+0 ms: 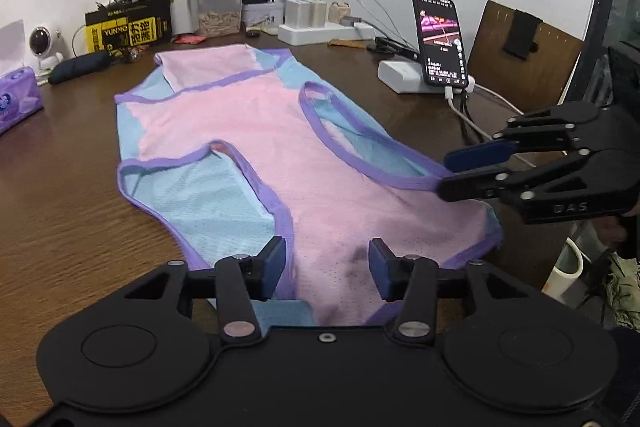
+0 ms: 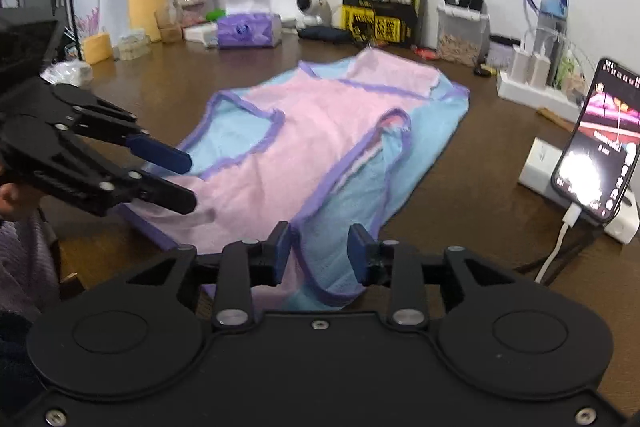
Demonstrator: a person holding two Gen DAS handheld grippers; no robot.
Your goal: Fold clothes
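Left wrist view first: we're over the near end of the pink-and-light-blue mesh sleeveless top with purple trim (image 1: 256, 147), spread flat on the brown wood-grain table (image 1: 68, 219), its hem end folded over at the far side. Our left gripper (image 1: 328, 269) stands with its blue-padded fingers apart, the pink cloth showing between them, nothing pinched. In from the right comes our right gripper (image 1: 448, 173), fingers parted, the lower one touching the purple-trimmed strap edge, the upper just above it. Left of the garment we have bare wood out to the purple tissue pack (image 1: 18, 99) at the left edge. On the right it's tighter: the black phone on a white stand (image 1: 442, 41) and its cables sit near the garment's right edge. Along the far wall, a yellow-and-black box (image 1: 128, 25) and a white power strip (image 1: 324, 33) stand just beyond the hem.

Right wrist view now: our right gripper (image 2: 318, 253) is spread around the near light-blue armhole panel with its purple edge, not gripping. Our left gripper (image 2: 192, 181) shows at the left, fingers apart over the pink near corner. Bare table runs between the garment's right edge and the lit phone (image 2: 596, 143); the far edge lies close to the clutter.
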